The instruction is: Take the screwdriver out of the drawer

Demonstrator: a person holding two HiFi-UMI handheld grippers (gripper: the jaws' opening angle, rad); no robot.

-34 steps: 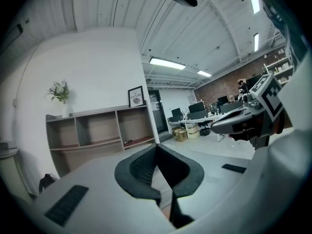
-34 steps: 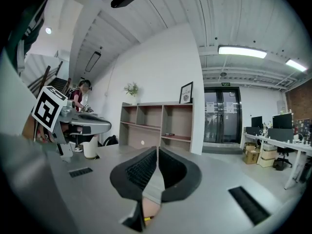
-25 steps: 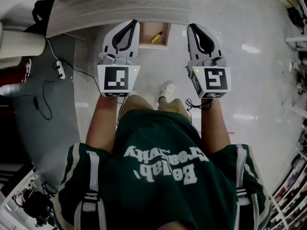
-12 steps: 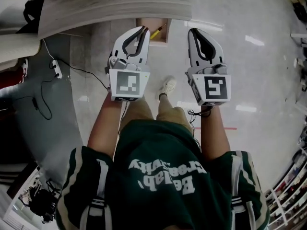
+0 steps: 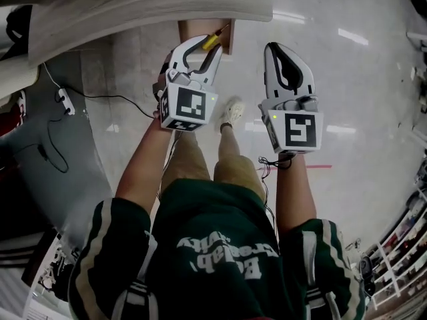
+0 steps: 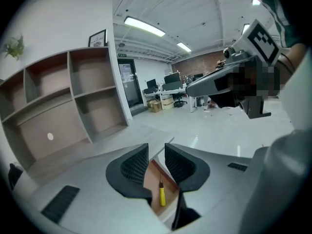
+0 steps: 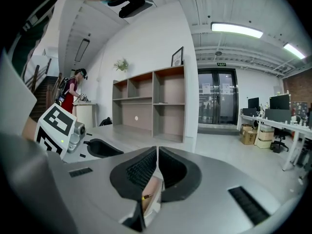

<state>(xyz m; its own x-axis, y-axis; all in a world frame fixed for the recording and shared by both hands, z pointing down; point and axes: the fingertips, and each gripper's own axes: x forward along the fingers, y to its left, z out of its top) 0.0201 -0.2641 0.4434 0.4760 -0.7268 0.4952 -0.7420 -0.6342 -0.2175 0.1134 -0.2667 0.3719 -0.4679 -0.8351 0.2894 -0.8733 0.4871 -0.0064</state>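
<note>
The open wooden drawer (image 5: 195, 29) sticks out from under a pale cabinet top, and a yellow-handled screwdriver (image 5: 211, 40) lies in it. My left gripper (image 5: 205, 44) hangs just above the drawer. Its jaws have just been opening and stand apart with nothing pressed between them. In the left gripper view the screwdriver (image 6: 161, 195) shows through the gap, down on the drawer floor (image 6: 153, 175). My right gripper (image 5: 275, 47) is shut and empty, to the right of the drawer over the floor. Below its shut tips (image 7: 157, 152), the right gripper view shows a sliver of the screwdriver (image 7: 146, 197).
The pale cabinet top (image 5: 147, 5) overhangs the drawer. A black cable (image 5: 120, 97) and a power strip (image 5: 65, 98) lie on the floor at the left. The person's white shoe (image 5: 233, 115) stands between the grippers. An open shelf unit (image 6: 73, 96) stands at the left wall.
Both grippers have dropped toward the drawer. The left one has shifted right until it is over the drawer, and its jaws have gone from shut to open.
</note>
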